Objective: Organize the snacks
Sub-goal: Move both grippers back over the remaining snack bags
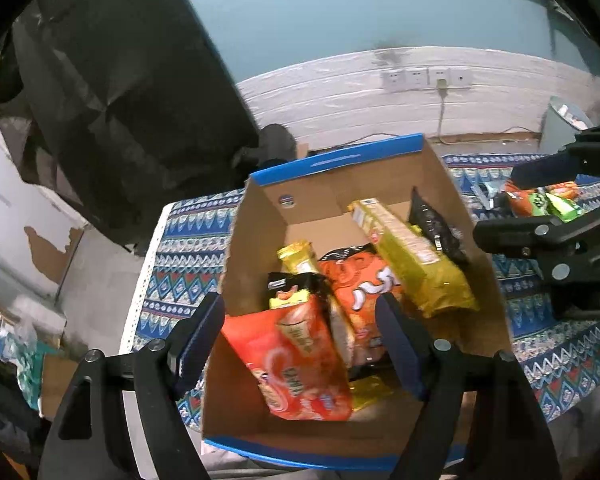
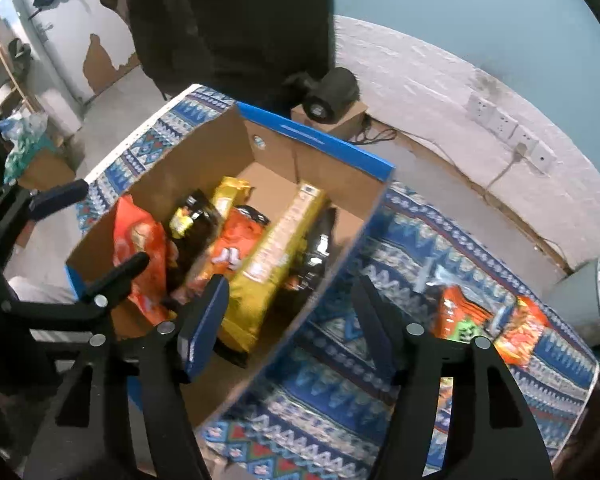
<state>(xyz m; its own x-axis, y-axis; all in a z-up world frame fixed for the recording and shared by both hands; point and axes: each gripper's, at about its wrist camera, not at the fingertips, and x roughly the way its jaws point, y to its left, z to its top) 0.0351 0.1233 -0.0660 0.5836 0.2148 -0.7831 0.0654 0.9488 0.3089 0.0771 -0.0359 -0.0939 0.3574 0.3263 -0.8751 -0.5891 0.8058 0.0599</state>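
Cardboard box (image 1: 260, 240) with blue trim sits on the patterned cloth (image 2: 380, 380), and it's filling up: an orange snack bag (image 1: 300, 364) leaning at the near left wall, a black-and-yellow pack (image 1: 296, 288), an orange puff bag (image 1: 360, 284), a long yellow pack (image 1: 412, 256) and a black packet (image 1: 432, 220), all stood on edge, probably so more fit. Left gripper (image 1: 304, 332) hangs over the box, jaws spread, holding nothing. Right gripper (image 2: 292, 312) straddles the box's right wall, also open and empty. A few leftover snacks (image 2: 496, 320) wait on the cloth to the right.
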